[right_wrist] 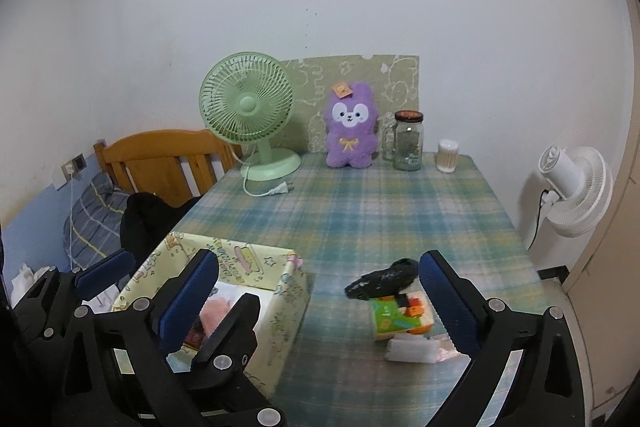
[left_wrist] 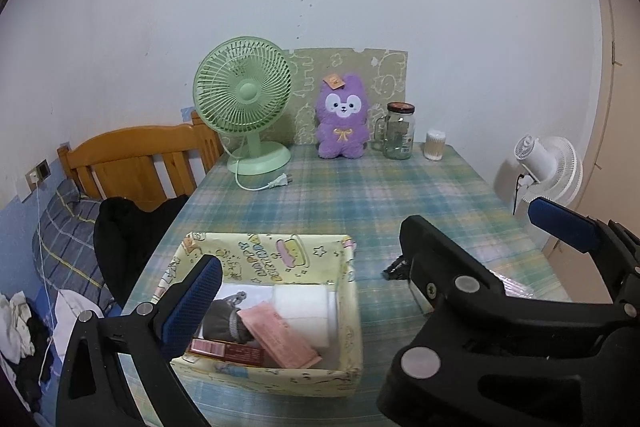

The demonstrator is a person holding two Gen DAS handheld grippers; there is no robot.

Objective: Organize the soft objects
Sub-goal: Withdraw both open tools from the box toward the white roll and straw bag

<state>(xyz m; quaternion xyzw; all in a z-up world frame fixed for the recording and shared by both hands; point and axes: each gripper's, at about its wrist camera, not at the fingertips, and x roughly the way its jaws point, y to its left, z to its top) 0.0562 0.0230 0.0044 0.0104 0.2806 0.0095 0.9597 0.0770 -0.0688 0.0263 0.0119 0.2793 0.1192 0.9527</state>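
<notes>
Left hand-held gripper (left_wrist: 376, 259) spread wide, empty, above yellow box (left_wrist: 348, 311) | right hand-held gripper (right_wrist: 318, 291) released, empty | tissue pack (right_wrist: 394, 319) on bench (right_wrist: 380, 211), outside box, between right fingers.

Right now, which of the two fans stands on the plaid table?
The green desk fan, unplugged, stands on the plaid-covered table beside the purple plush toy. The white fan stands off the table's right edge.
</notes>
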